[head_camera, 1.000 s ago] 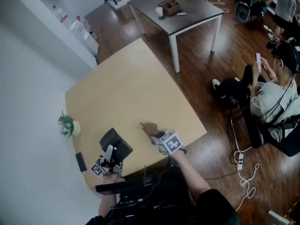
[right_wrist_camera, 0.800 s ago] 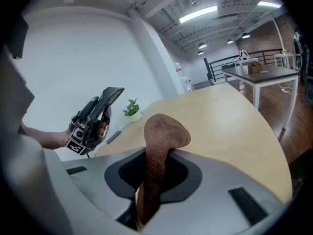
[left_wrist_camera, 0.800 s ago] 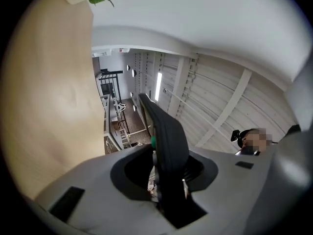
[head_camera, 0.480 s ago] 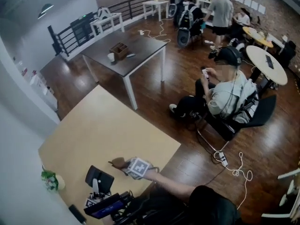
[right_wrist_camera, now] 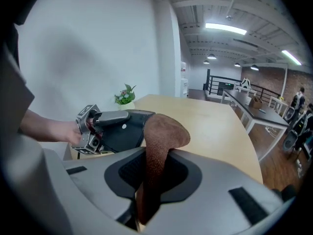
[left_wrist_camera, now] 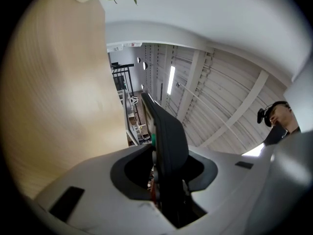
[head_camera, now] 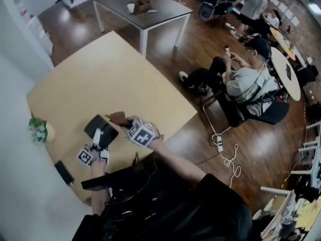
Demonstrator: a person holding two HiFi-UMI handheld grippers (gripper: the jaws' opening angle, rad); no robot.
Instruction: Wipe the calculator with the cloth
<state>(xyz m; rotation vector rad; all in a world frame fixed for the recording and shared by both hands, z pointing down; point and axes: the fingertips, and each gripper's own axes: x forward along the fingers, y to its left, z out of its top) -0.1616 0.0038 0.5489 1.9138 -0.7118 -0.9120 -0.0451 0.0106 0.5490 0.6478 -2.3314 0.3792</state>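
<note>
My left gripper is shut on the near end of the black calculator and holds it tilted over the near left part of the light wooden table. In the left gripper view the calculator stands edge-on, clamped between the jaws of the left gripper. My right gripper is shut on a brown cloth, just right of the calculator. In the right gripper view the cloth rises out of the right gripper and overlaps the calculator. Whether they touch I cannot tell.
A small potted plant stands at the table's left edge, and a flat dark object lies near the front left corner. Beyond are a dark table, a seated person and cables on the floor.
The head camera has swung. My right gripper has carried the cloth left, up against the calculator. The left gripper has sunk a little, still holding the calculator.
</note>
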